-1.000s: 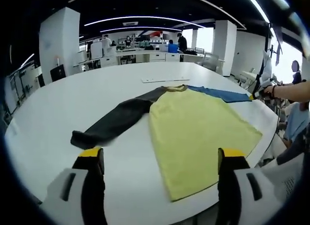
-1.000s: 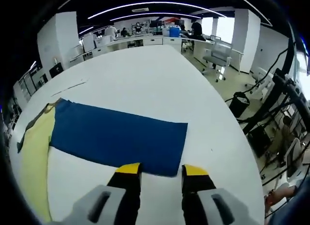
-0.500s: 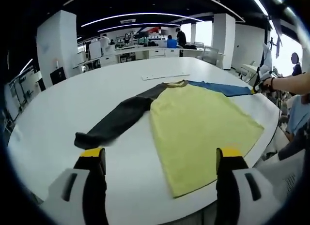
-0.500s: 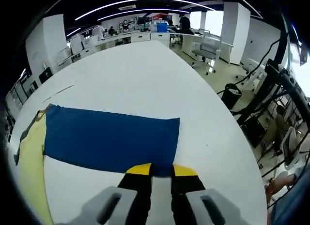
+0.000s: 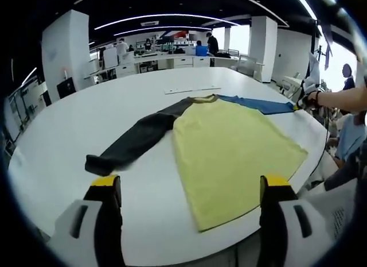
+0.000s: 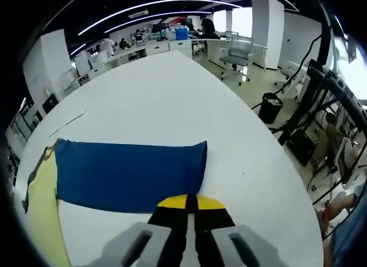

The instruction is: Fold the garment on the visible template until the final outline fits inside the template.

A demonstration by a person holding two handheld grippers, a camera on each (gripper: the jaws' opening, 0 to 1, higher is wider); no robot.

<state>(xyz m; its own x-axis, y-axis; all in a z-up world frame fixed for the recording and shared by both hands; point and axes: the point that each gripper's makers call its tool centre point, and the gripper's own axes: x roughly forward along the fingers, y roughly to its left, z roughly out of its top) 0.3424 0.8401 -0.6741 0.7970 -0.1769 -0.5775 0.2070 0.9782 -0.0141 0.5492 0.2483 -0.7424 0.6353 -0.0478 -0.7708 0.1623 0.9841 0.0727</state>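
On the white table my garment has a pale yellow body, plain with no print. Left of that yellow body runs a dark charcoal sleeve; beyond the body, a deep blue sleeve, also plain. My left claw has yellow tips on black jaws with grey housing. My right claw wears the same yellow tips, black jaws and grey housing.

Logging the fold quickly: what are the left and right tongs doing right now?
Left tongs: open, holding nothing, above the white table.
Right tongs: shut at the edge of the blue sleeve; whether cloth is pinched cannot be told.
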